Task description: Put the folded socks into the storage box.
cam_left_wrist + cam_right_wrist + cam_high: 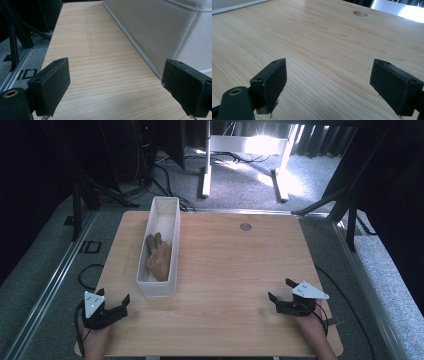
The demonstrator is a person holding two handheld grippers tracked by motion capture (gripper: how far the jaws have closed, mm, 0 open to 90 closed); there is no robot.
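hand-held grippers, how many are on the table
2. The left hand-held gripper sits at the near left corner of the table, just short of the white bin. The right hand-held gripper sits at the near right edge. Both have open, empty jaws.

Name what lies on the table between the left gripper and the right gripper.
Nothing: in the high view, bare wooden table separates the left gripper from the right gripper.

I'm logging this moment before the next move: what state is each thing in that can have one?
Long white open-topped bin: upright near the table's left side, holding something.
Brown and tan glove-like item: lying inside the bin.
Left gripper: jaws open, nothing between them, close beside the bin's near end.
Right gripper: jaws open, empty, over bare light wooden table.
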